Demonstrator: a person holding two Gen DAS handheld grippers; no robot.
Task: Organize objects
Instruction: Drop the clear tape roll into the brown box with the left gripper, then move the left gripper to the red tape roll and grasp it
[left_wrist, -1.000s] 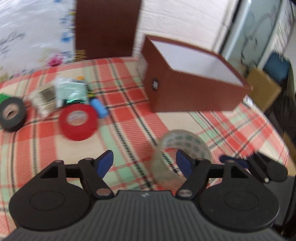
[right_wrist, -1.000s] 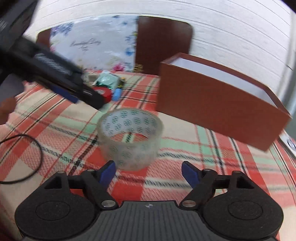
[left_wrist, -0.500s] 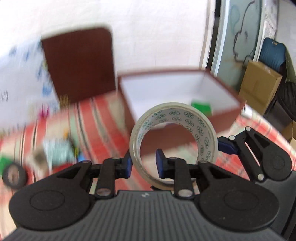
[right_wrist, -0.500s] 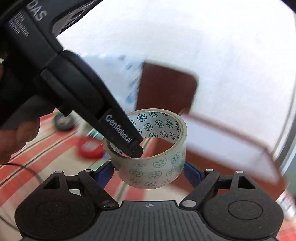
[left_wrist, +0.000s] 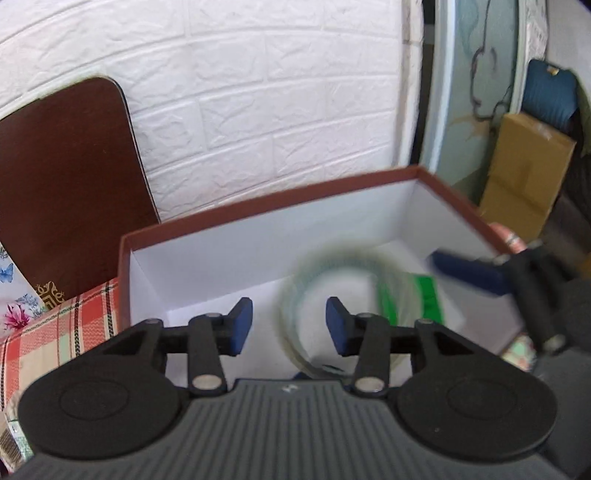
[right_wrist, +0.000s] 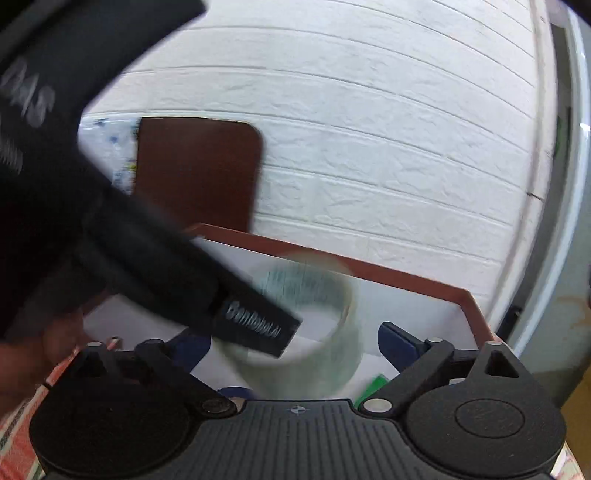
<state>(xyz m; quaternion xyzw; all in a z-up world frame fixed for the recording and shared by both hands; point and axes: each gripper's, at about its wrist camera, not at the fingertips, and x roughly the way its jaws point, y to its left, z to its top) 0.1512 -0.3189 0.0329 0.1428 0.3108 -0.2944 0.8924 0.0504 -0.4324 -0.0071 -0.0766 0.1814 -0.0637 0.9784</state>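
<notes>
i had my left gripper (left_wrist: 289, 325) poised over the open box with its blue pads set apart, a clear gap between them and nothing pinched. the right gripper (right_wrist: 291, 350) was spread wider, its blue pads either side of the roll and, as far as i could tell, not touching it. just beyond the left pads sat the clear roll of packing tape printed with small green motifs (left_wrist: 351, 306), smeared by motion blur, so i judged it was loose and dropping into the box rather than held. from the right wrist view the same roll (right_wrist: 314, 332) hung between that tool's pads, partly hidden by the black body of the left tool crossing the picture. under it lay the brown cardboard box with a white lining (left_wrist: 258, 229), the place i took to be meant for the sorted things, and a flat green item (left_wrist: 424, 295) already lay on its floor. past the box stood a dark brown chair back (left_wrist: 62, 177) against a white brick-pattern wall (left_wrist: 277, 92).
</notes>
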